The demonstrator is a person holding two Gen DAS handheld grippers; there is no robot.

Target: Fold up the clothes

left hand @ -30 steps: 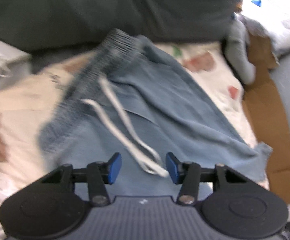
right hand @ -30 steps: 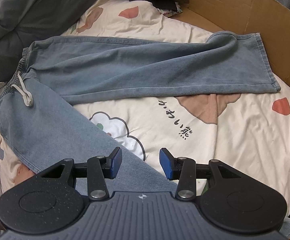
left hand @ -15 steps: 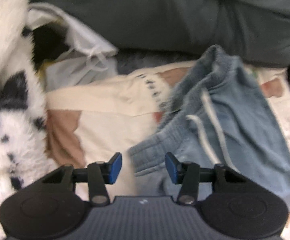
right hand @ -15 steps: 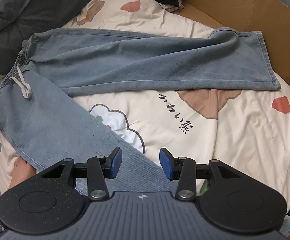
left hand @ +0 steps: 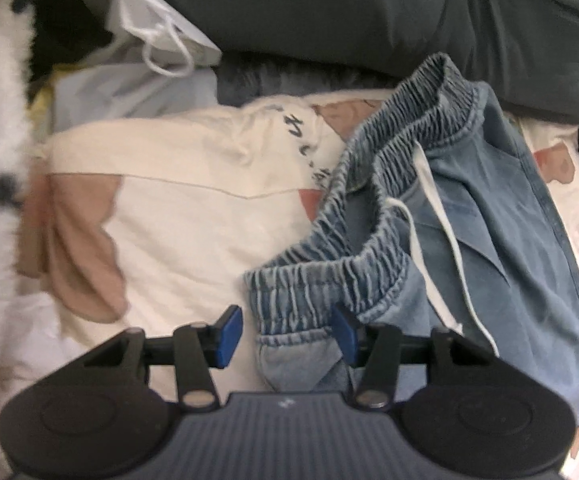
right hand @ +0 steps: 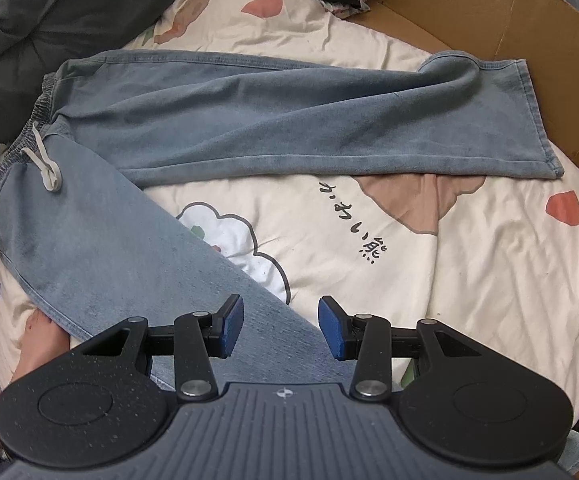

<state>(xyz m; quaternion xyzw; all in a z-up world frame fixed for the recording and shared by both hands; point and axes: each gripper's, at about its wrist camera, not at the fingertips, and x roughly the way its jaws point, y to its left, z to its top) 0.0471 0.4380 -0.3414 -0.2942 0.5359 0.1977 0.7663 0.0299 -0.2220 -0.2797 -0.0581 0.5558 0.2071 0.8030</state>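
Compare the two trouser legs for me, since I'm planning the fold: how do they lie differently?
In the right wrist view, the far leg runs across the quilt with its hem in view near the cardboard. The near leg runs diagonally under the right gripper, its hem hidden. Both are light blue denim, joined at the waistband.

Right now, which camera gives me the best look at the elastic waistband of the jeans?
The left wrist view: the waistband fills the frame centre, gathers and white drawstring clear, its corner between the opening left gripper jaws. The right wrist view shows it only as a small bunched strip at the left edge.
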